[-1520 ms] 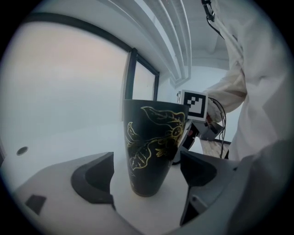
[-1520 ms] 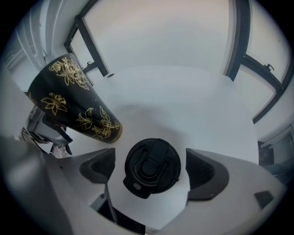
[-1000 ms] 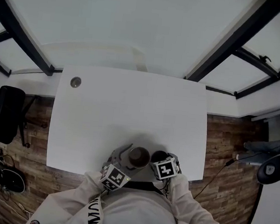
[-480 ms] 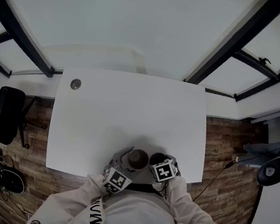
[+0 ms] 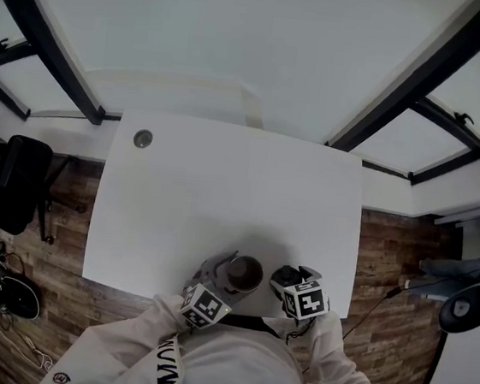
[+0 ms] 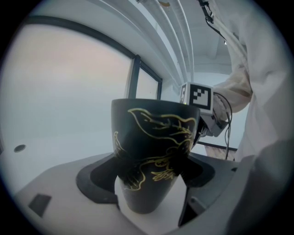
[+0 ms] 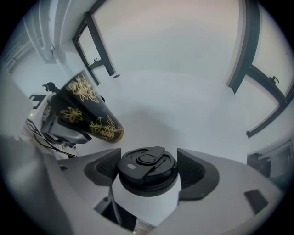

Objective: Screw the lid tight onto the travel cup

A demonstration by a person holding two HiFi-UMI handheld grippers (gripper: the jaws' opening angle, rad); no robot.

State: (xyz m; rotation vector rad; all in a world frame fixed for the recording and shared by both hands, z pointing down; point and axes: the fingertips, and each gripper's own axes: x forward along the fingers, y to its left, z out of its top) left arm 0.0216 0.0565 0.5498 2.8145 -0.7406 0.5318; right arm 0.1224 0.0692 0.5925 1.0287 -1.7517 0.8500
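Note:
The travel cup [image 5: 244, 273], black with gold bird drawings [image 6: 151, 151], stands upright near the table's front edge with no lid on it. My left gripper [image 5: 229, 276] is shut on its lower body, after its jaws closed in a little; a pad [image 6: 98, 181] presses on each side. The black lid [image 7: 147, 167] with its flip tab faces up between the pads of my right gripper [image 7: 148, 173]. Those jaws have just been closing and now grip it. In the head view the lid [image 5: 284, 278] is to the right of the cup, apart from it.
The white table [image 5: 222, 193] stretches away from the cup, with a round grommet [image 5: 143, 139] at its far left corner. A black chair [image 5: 8, 186] stands on the wooden floor to the left. The person's pale sleeves [image 5: 155, 332] lie along the front edge.
My right gripper has risen and shifted right, away from the cup, taking the lid with it. The left gripper and the cup have stayed put.

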